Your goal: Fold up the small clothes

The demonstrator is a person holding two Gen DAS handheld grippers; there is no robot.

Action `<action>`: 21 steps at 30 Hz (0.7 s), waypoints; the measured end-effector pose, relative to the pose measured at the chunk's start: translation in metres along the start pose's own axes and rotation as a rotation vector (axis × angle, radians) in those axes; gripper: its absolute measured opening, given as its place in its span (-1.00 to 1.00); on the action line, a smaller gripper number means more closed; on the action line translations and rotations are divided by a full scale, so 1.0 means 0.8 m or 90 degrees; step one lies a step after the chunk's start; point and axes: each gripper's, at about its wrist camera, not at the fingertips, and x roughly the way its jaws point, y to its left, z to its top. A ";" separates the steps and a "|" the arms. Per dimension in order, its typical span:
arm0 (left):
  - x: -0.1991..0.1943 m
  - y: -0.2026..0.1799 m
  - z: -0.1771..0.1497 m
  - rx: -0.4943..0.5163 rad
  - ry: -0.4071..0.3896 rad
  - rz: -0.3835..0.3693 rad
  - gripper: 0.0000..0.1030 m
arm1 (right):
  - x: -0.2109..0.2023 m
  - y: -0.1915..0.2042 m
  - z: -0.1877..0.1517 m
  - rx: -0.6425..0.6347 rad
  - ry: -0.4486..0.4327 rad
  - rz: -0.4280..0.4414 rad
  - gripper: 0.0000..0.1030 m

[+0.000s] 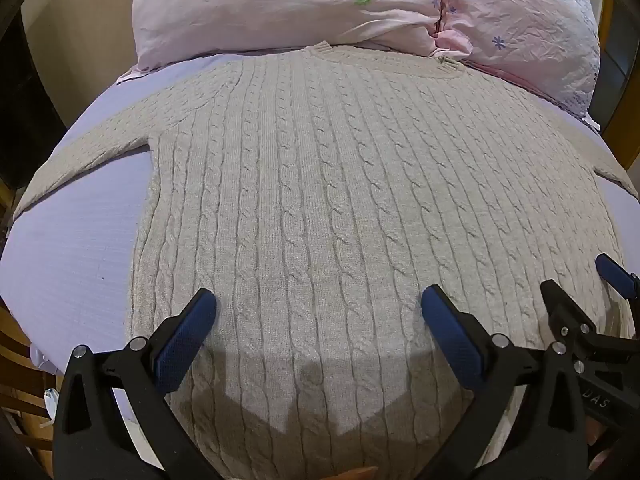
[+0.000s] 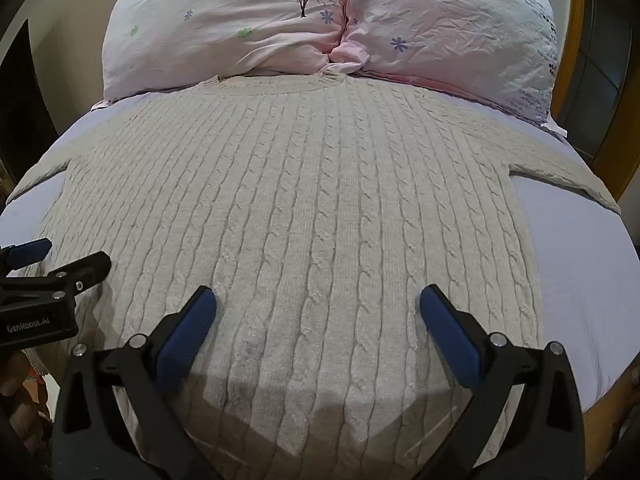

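Both pairs of fingers spread wide, nothing pinched. My left gripper [image 1: 318,308] and right gripper [image 2: 318,306] hover side by side over the lower body of the sweater [image 1: 340,200], near its hem. Sweater lies flat, spread on the lavender sheet [image 1: 80,248], sleeves out to each side, collar up against the pink pillows [image 2: 320,20]. Judgement: folding not yet begun; next calls for pinching one sleeve or side edge and carrying it across the middle.

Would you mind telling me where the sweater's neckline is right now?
In both wrist views the neckline sits at the far end of the sweater, touching the pink pillows, with both open grippers near the hem.
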 end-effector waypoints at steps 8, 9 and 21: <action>0.000 0.000 0.000 0.000 0.001 0.000 0.97 | 0.000 -0.001 0.000 0.002 0.003 -0.002 0.97; 0.000 0.000 0.000 0.000 0.001 0.000 0.97 | -0.001 -0.001 -0.001 0.002 0.003 -0.002 0.97; 0.000 0.000 0.000 0.000 0.000 0.000 0.97 | 0.001 -0.002 -0.001 0.000 0.004 -0.001 0.97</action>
